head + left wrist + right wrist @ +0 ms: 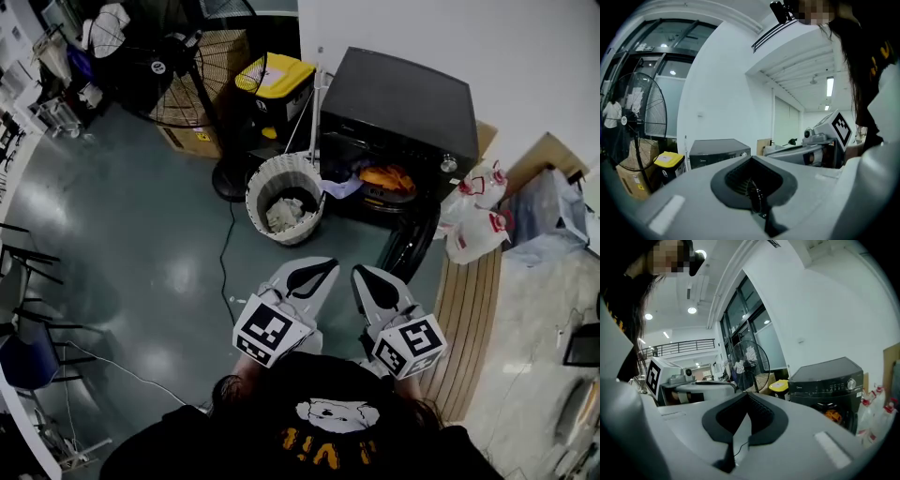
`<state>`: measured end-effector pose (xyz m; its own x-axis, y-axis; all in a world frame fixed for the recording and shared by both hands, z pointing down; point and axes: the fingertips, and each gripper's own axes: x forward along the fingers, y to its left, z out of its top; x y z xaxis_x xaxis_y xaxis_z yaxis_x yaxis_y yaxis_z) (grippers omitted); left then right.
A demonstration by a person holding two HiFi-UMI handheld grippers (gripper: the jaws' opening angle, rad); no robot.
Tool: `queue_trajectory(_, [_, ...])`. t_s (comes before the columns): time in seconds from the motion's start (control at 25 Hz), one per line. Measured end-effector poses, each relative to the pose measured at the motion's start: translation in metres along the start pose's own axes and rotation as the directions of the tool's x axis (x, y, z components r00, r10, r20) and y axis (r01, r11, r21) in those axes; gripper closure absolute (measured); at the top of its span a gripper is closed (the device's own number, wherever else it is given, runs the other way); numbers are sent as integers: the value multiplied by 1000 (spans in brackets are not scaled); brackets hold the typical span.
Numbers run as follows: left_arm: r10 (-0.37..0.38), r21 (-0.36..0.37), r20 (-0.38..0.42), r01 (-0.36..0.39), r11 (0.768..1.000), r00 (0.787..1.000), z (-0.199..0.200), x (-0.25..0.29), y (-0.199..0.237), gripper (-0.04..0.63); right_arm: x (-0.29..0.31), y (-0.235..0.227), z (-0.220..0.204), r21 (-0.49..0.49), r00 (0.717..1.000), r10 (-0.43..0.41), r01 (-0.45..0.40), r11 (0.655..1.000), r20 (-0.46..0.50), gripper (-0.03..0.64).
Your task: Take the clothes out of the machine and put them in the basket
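The black washing machine [398, 103] stands at the back with its door [410, 246] swung open. Orange clothes [387, 178] lie in the drum and a pale lilac piece [341, 187] hangs over the opening's left edge. Left of it, the white woven basket [286, 178] holds a grey garment [281, 215]. My left gripper [317, 269] and right gripper [364, 276] hover side by side, well short of machine and basket, both shut and holding nothing. The left gripper view shows the machine [719, 151] far off beyond the closed left gripper [751, 158]. The right gripper [746, 394] faces the machine [829, 380] too.
A standing fan [192, 70], a yellow-lidded bin [274, 80] and a cardboard box [192, 141] crowd the back left. Two white jugs [478, 220] sit right of the machine on a slatted wooden strip [469, 300]. A cable [225, 253] runs across the floor.
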<state>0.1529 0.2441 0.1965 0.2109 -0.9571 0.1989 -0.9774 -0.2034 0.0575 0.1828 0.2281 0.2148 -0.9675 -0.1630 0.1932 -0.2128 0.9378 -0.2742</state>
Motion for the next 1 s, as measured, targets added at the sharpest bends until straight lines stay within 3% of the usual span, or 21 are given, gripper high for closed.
queue_trajectory(0.44, [-49,25,-7,49,998,999,-6,-7,74,594,67,4,-1,35,997,-72,72,997,-2,590])
queue_trajectory(0.72, [-85,35,-1,85,996,996,-9,-7,98,594,89,4,-4,22,994,-106,107,994,-28,589])
queue_trajectory(1.0, [-98,-19,-5,98,995,995,-14,2,108,594,99,-5,-5,19,988,-135,136,991,-70,589])
